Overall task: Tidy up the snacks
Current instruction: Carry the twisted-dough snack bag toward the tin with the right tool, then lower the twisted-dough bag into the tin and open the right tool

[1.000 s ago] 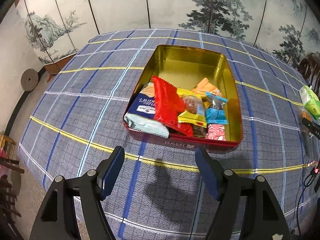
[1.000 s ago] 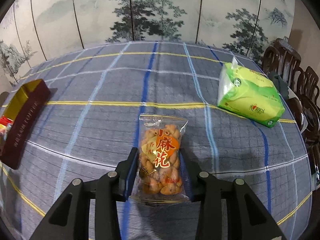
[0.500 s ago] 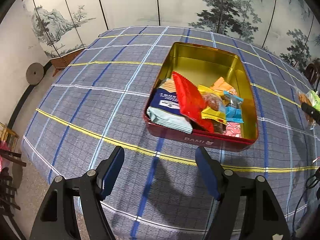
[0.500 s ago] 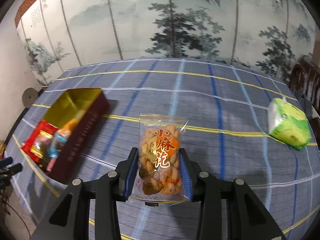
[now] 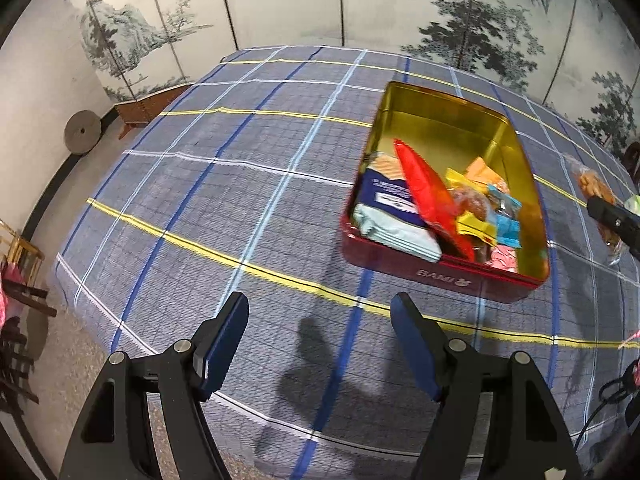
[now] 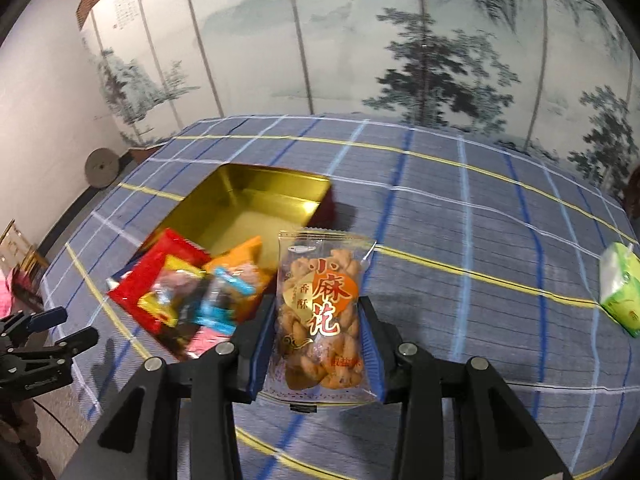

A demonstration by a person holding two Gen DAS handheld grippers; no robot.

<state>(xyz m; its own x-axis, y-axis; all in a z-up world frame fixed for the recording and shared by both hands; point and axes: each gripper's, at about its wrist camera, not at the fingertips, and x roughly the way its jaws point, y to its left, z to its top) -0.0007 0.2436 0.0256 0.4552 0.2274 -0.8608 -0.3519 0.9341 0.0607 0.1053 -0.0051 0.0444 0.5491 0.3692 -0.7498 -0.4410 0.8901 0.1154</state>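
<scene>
Snacks fill the near end of a red rectangular tin with a gold inside (image 5: 448, 276), which sits on a table under a blue-grey plaid cloth with yellow and blue lines (image 5: 240, 200). Among them lie a bright red foil packet (image 5: 430, 196), a dark blue and pale green biscuit pack (image 5: 390, 216), a small yellow packet (image 5: 472, 226) and a light blue wrapped sweet (image 5: 506, 226); the far end of the tin is bare gold.

Off to the tin's right, the right gripper (image 6: 318, 336) is clamped on a clear plastic bag of golden fried dough twists with red Chinese lettering (image 6: 322, 312), one blue pad pressing each long side, the bag upright and raised above the cloth just beside the tin's right wall. From the left wrist view that bag (image 5: 592, 188) shows at the far right edge.

Nearer the table's front edge, the left gripper (image 5: 320, 340) hangs above the cloth with its jaws spread wide and nothing between them. A green and white tissue pack (image 6: 620, 290) lies well apart on the right.
</scene>
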